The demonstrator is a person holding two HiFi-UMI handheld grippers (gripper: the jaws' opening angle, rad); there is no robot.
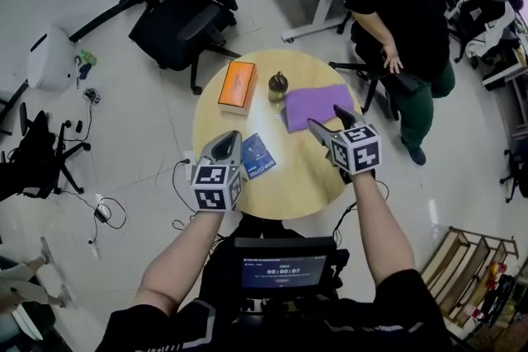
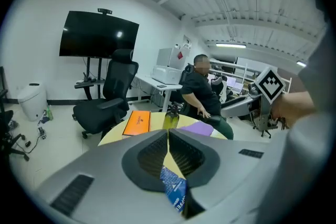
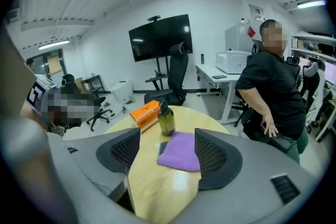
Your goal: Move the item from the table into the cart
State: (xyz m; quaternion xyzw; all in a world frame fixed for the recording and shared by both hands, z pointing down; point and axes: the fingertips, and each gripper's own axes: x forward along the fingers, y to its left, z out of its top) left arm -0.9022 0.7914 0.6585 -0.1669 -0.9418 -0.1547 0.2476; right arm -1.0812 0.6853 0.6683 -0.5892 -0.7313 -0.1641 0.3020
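Observation:
A round wooden table [image 1: 297, 177] carries an orange box [image 1: 238, 86], a dark green pump bottle [image 1: 278, 86], a purple cloth [image 1: 318, 105] and a blue packet [image 1: 258, 155]. My left gripper [image 1: 234, 138] hovers over the table's near left edge, just left of the packet. In the left gripper view its tips [image 2: 168, 132] meet with nothing between them, and the blue packet [image 2: 174, 192] shows below them on the table. My right gripper [image 1: 328, 119] stands open at the near edge of the cloth. In the right gripper view the purple cloth [image 3: 181, 150] lies ahead between the spread jaws, untouched.
A person in black [image 1: 412, 4] sits at the table's far right, one hand near the edge. A black office chair [image 1: 181, 21] stands beyond the table on the left. A dark stand with a screen [image 1: 283, 269] is right below me. A wooden rack [image 1: 470, 260] stands at bottom right.

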